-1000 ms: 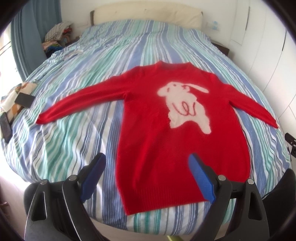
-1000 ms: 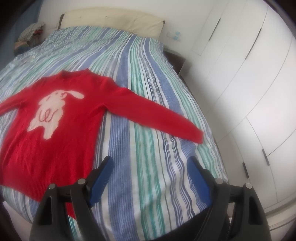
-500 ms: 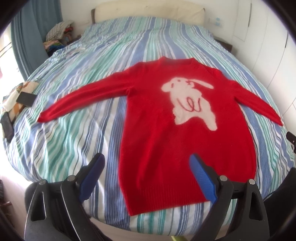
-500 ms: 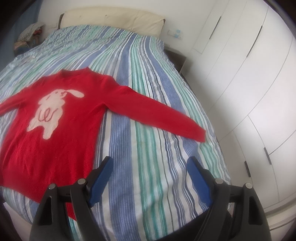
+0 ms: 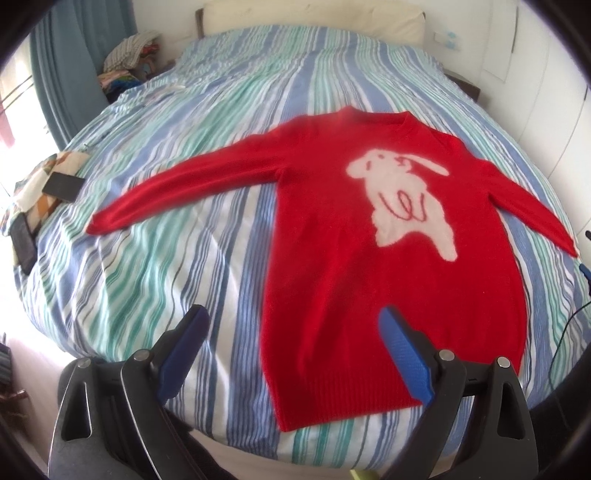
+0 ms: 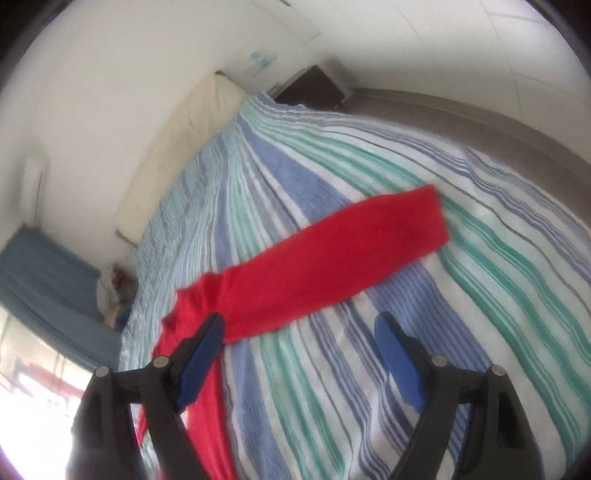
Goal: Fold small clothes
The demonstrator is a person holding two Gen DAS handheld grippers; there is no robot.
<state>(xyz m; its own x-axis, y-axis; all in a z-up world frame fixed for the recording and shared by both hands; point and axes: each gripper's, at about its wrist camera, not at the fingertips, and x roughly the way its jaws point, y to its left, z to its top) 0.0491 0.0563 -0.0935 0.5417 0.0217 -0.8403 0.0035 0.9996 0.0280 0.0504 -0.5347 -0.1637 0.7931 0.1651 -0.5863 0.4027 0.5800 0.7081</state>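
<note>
Right gripper (image 6: 299, 354) has swung over and rolled toward the red knit sweater with a white rabbit (image 5: 388, 236), now lying flat on the striped bed (image 5: 166, 258). Both grippers' fingers gape wide, empty. It's soft and floppy; grab the sleeve cuff (image 6: 417, 221).

Bed (image 5: 229, 122) with blue-green-white striped cover fills room; cream headboard (image 5: 314, 14) against white wall (image 6: 110, 92). Blue curtain (image 5: 74, 48) at left beside bright window — strong daylight. White wardrobe doors (image 5: 546, 110) at right; dark nightstand (image 6: 314, 86) by bed corner.
</note>
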